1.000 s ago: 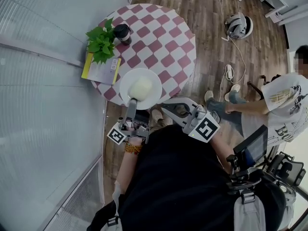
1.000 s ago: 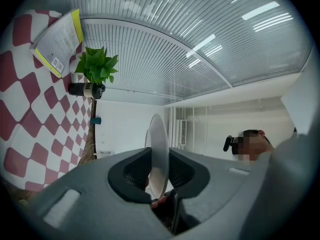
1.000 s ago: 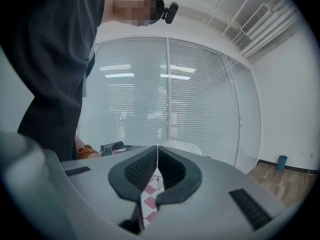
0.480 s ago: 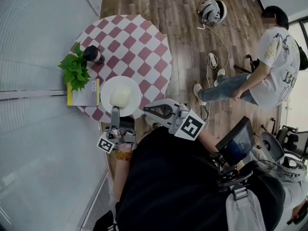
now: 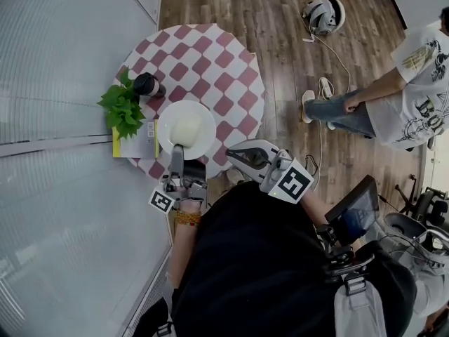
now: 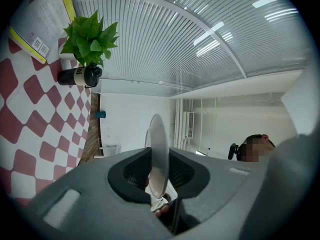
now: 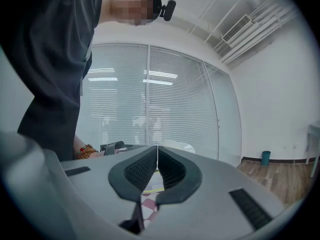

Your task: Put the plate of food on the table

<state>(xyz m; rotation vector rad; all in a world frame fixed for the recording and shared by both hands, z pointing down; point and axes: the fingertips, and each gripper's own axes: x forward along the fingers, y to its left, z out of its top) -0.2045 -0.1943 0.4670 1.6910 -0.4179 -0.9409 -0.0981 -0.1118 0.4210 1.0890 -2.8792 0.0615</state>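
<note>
A white plate (image 5: 186,130) with a pale mound of food lies level over the near part of the round red-and-white checked table (image 5: 224,76). My left gripper (image 5: 177,151) is shut on the plate's near rim. In the left gripper view the plate (image 6: 159,149) shows edge-on, pinched between the jaws of the left gripper (image 6: 159,171). Whether the plate rests on the cloth or hangs just above it I cannot tell. My right gripper (image 5: 235,154) hovers off the table's near edge, right of the plate. In its own view the right gripper (image 7: 157,156) is shut on nothing.
A potted green plant (image 5: 123,107), a black cup (image 5: 147,85) and a yellow-edged booklet (image 5: 137,142) crowd the table's left side next to the plate. A glass wall with blinds runs along the left. On the wooden floor at right are a seated person (image 5: 393,104), cables and a headset (image 5: 323,12).
The head view has swung about, so everything shifts in frame. The plate, held in my left gripper throughout, now lies further in over the table. The right gripper stays shut beside it.
</note>
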